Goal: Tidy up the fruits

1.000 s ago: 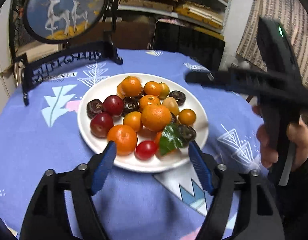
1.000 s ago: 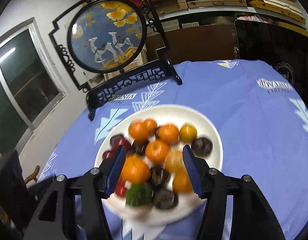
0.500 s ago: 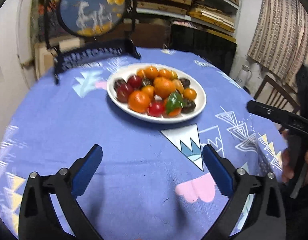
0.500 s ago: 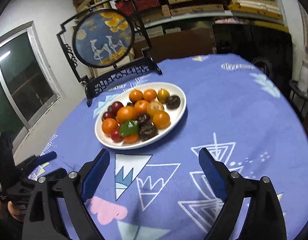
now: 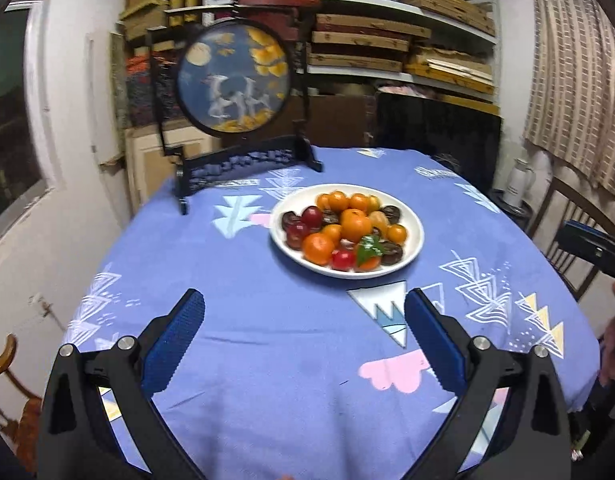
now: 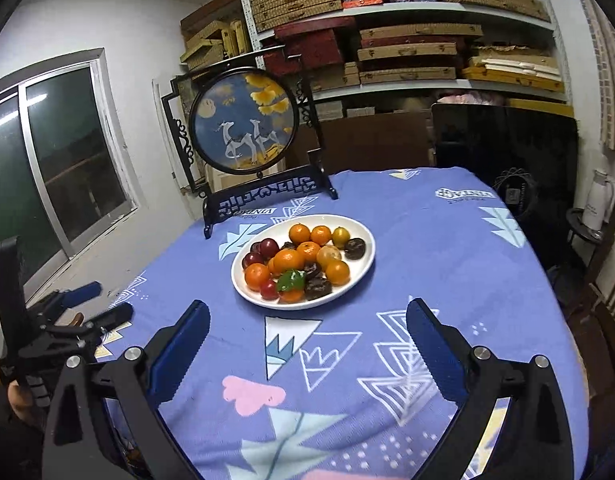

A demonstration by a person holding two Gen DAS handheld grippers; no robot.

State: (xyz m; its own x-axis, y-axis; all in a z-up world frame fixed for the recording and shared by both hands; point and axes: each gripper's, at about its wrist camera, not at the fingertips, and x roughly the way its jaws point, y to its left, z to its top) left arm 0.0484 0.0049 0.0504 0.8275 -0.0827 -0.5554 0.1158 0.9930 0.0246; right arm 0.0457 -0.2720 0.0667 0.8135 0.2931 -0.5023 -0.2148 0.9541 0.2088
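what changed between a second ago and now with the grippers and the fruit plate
Both grippers pulled back from the plate: the left gripper and right gripper were right over the fruit and now hover over bare tablecloth. Their jaws have just been opening and stand wide, nothing between them. The fruit pile and the round screen stayed put.

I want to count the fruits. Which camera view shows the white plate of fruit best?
The right wrist view: the white plate is sharp there, each fruit distinct, nothing covering it. The left wrist view also shows the whole plate, but slightly blurred, so neighbouring fruits merge.
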